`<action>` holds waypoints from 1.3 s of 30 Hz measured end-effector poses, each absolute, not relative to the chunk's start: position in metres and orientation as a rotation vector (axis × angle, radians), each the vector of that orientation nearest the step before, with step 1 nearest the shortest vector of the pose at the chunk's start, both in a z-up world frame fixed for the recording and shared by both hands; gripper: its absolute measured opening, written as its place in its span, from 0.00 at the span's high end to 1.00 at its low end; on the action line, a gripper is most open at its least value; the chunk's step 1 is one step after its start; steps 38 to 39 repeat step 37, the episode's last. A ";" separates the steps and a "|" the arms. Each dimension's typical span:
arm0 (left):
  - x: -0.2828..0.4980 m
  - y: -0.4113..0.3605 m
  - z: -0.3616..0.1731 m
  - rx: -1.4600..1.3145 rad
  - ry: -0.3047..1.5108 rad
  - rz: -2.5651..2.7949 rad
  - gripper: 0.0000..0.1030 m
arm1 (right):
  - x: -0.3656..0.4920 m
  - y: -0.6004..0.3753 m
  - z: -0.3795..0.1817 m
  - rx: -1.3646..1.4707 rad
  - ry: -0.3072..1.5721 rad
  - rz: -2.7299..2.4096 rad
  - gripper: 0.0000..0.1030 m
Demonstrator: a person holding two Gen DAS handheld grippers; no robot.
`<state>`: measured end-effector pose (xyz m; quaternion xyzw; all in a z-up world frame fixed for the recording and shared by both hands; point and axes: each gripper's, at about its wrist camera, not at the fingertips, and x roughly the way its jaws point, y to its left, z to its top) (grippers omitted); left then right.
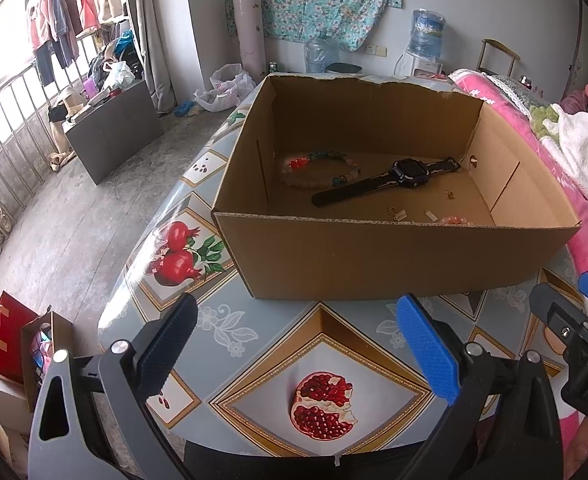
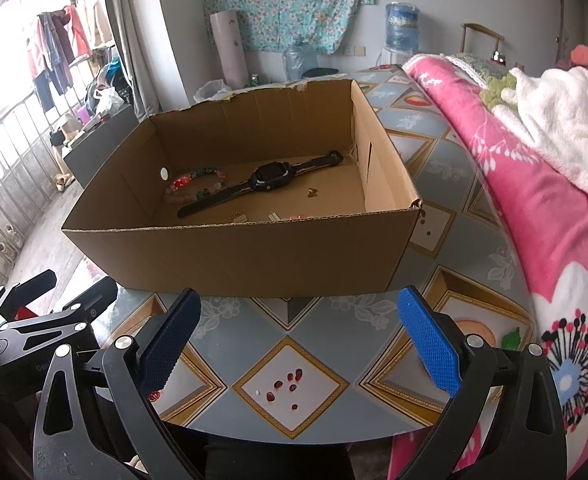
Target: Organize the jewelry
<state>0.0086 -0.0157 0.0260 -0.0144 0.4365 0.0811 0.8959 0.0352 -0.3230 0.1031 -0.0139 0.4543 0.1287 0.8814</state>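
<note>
An open cardboard box point(image 1: 374, 256) point(image 2: 233, 256) stands on the patterned table. Inside lie a black watch point(image 1: 390, 178) point(image 2: 261, 182), a multicoloured bead bracelet point(image 1: 318, 168) point(image 2: 195, 184), a pink bead bracelet point(image 1: 456, 221) half hidden by the front wall, and small gold charms point(image 1: 398, 213) point(image 2: 313, 192). My left gripper point(image 1: 298, 344) is open over the table in front of the box, nothing between its fingers. My right gripper point(image 2: 300, 340) is open too, empty, also short of the box's front wall. Each gripper shows at the edge of the other's view.
The table point(image 1: 334, 344) carries a pomegranate-print cover. A pink floral quilt point(image 2: 534, 208) and white blanket point(image 2: 566, 120) crowd the right side. At left the table edge drops to a concrete floor with a dark cabinet point(image 1: 109, 132) and bags point(image 1: 13, 340).
</note>
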 end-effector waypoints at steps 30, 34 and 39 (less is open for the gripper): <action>0.010 -0.013 0.022 -0.032 0.911 0.171 0.05 | 0.036 -0.322 0.100 -0.028 0.957 0.273 0.08; 0.010 -0.013 0.021 -0.038 0.913 0.175 0.05 | 0.036 -0.322 0.100 -0.028 0.958 0.272 0.08; 0.010 -0.011 0.021 -0.048 0.917 0.178 0.05 | 0.037 -0.322 0.100 -0.028 0.957 0.272 0.08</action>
